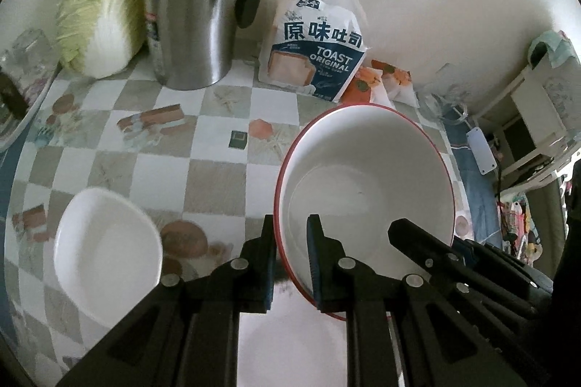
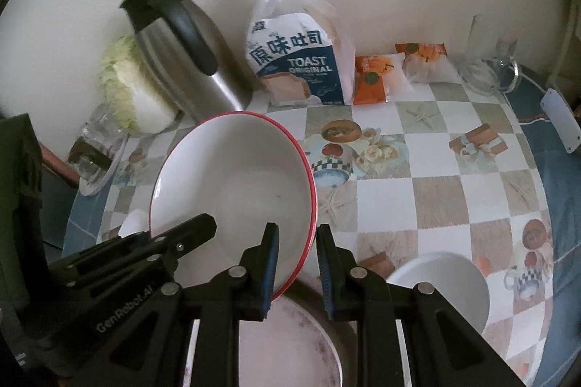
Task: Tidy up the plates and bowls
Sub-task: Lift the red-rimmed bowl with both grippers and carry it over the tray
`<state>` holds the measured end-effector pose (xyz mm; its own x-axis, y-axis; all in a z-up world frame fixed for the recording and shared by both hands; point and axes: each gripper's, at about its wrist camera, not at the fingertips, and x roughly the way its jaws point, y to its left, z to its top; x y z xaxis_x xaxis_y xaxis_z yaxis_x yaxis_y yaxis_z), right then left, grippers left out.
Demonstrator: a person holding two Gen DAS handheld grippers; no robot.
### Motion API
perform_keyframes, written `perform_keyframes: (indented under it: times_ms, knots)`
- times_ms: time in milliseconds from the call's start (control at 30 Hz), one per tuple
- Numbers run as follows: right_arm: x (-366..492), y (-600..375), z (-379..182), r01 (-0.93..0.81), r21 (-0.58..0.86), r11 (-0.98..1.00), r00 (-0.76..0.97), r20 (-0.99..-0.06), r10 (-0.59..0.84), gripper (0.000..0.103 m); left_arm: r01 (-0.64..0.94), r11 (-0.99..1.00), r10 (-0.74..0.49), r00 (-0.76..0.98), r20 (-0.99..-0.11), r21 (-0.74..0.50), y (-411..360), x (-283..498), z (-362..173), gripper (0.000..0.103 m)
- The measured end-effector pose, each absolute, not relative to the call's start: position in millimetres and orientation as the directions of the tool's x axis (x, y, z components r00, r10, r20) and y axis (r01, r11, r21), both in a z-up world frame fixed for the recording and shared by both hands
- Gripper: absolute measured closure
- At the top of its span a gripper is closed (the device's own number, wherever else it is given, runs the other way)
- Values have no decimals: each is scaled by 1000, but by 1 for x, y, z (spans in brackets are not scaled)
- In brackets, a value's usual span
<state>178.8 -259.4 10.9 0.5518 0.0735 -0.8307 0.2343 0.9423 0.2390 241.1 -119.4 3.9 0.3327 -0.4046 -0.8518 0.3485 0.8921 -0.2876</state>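
A large white bowl with a red rim [image 1: 366, 183] is held tilted above the checked table between both grippers. My left gripper [image 1: 292, 256] is shut on its left rim. My right gripper [image 2: 296, 260] is shut on its right rim; the bowl shows in the right wrist view [image 2: 236, 180] too. The right gripper's fingers [image 1: 410, 234] reach in from the right in the left wrist view. A small white bowl [image 1: 105, 256] sits on the table at the left. A plate [image 2: 290, 343] lies below the red-rimmed bowl. Another white bowl [image 2: 443, 289] sits to the right.
A steel thermos jug [image 1: 196, 9], a napa cabbage [image 1: 98, 9], a toast bag [image 1: 316, 53] and orange snack packets [image 2: 377, 74] stand along the wall. Glassware [image 2: 490, 67] stands at the back right and a glass on a plate [image 2: 94, 147] at the left.
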Motion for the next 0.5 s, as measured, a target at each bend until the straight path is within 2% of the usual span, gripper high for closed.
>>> perform_keyframes:
  times_ms: [500]
  knots:
    - [125,-222,22,187,255,949,581,-807,103,80,320,906,-390,384,-837,-275,-80,181,17,87]
